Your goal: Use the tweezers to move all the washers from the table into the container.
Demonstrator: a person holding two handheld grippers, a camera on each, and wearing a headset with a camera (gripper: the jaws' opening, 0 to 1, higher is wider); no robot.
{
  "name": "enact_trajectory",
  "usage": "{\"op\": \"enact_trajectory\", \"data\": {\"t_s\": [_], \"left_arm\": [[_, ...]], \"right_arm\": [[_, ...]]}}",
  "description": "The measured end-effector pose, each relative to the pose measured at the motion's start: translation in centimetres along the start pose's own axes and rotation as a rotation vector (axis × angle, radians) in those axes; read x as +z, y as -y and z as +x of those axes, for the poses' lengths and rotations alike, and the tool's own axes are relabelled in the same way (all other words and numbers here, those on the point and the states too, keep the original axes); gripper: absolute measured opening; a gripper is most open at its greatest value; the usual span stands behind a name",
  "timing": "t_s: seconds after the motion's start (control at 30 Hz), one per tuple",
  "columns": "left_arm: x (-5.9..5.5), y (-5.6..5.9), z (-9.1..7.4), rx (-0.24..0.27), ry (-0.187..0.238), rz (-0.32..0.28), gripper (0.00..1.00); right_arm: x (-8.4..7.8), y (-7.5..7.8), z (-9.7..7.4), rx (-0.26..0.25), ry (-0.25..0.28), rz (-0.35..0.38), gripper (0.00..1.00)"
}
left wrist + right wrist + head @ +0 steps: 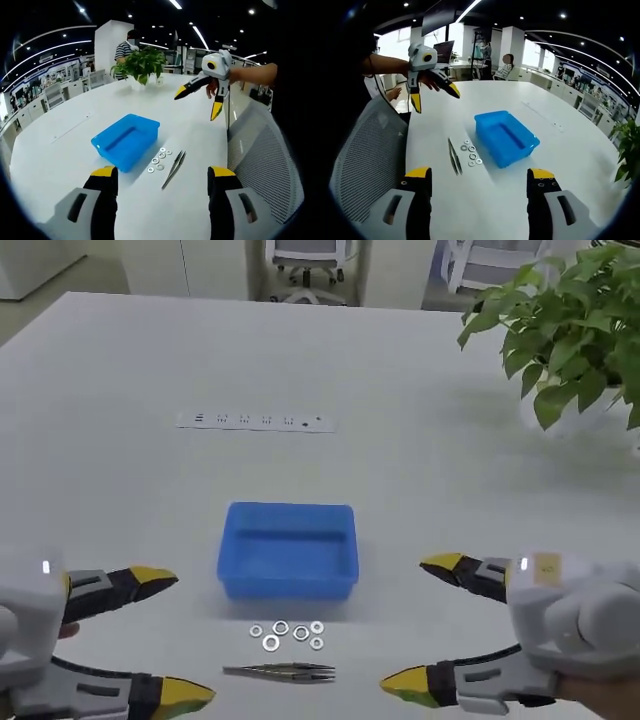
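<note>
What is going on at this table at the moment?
A person holds two yellow-tipped grippers, the left gripper and the right gripper, both open and empty, over the white table. The thin metal tweezers lie untouched beside the small metal washers, just in front of the blue plastic container, which looks empty.

Blue container [289,550]; silvery washers [300,633] and tweezers [280,671]; white table [420,440]; green plant [570,320] far right; left gripper [188,638] and right gripper [405,621] black-jawed, yellow-tipped, white-bodied.

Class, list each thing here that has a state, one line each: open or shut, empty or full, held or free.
Left gripper: open, holding nothing.
Right gripper: open, holding nothing.
Tweezers: lying on table, unheld.
Container: empty.
Washers: loose on table, outside container.
</note>
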State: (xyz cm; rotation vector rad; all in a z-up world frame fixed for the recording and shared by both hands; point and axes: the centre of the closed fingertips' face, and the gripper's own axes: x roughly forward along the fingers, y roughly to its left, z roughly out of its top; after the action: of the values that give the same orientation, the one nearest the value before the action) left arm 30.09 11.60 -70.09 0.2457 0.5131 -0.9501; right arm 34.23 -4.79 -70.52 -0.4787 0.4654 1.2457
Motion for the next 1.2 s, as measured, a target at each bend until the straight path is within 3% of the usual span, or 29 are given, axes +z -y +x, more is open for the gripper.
{"op": "enact_trajectory", "data": {"t_s": [0.6, 1.2], "left_arm": [[-1.9, 0.8, 1.7, -0.082, -0.072, 0.036, 0.66], [-3.9, 1.1, 3.6, -0.178, -0.175, 0.125, 0.44]], "right_arm": [[-0.6, -1.2, 2.1, 0.112, -0.063, -0.080, 0.61], [-1.0, -2.6, 4.9, 0.217, -0.104, -0.186, 0.40]]}}
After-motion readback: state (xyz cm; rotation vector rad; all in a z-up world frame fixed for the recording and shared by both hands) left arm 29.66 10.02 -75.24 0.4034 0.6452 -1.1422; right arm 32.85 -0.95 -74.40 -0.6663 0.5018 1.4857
